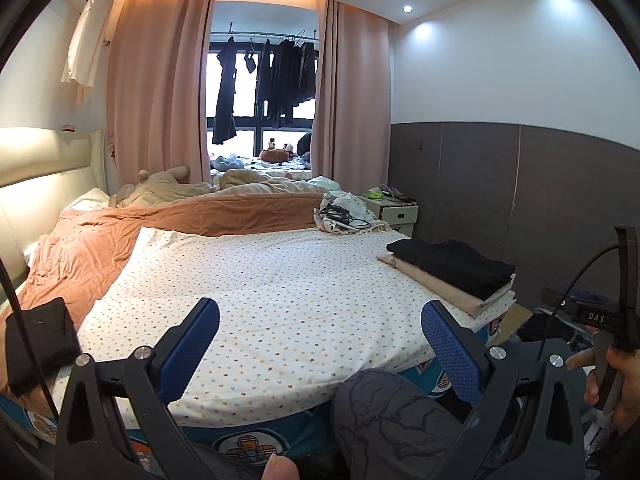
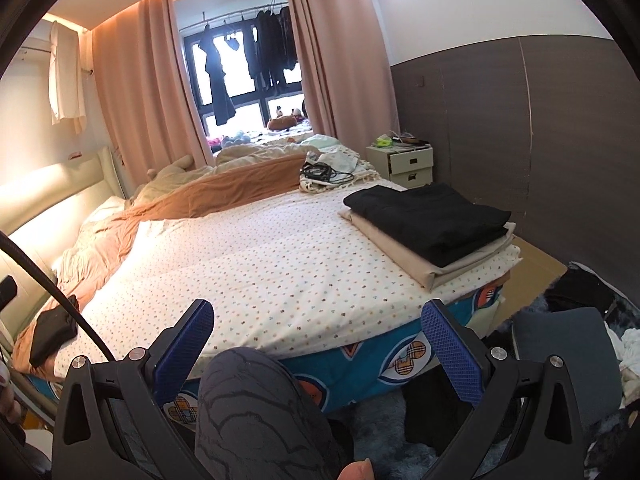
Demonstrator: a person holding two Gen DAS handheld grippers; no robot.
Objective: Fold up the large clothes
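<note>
A folded black garment lies on a folded beige one at the bed's right corner. A smaller dark folded cloth lies at the bed's left edge on the orange blanket. My left gripper is open and empty, held above the near edge of the dotted sheet. My right gripper is open and empty, also above the near edge of the sheet. The right gripper's body shows at the right edge of the left wrist view.
An orange blanket and bunched bedding cover the bed's far and left side. A bag with cables lies at the far right of the bed. A white nightstand stands by the grey wall. Clothes lie on the floor at right. My knee is below the grippers.
</note>
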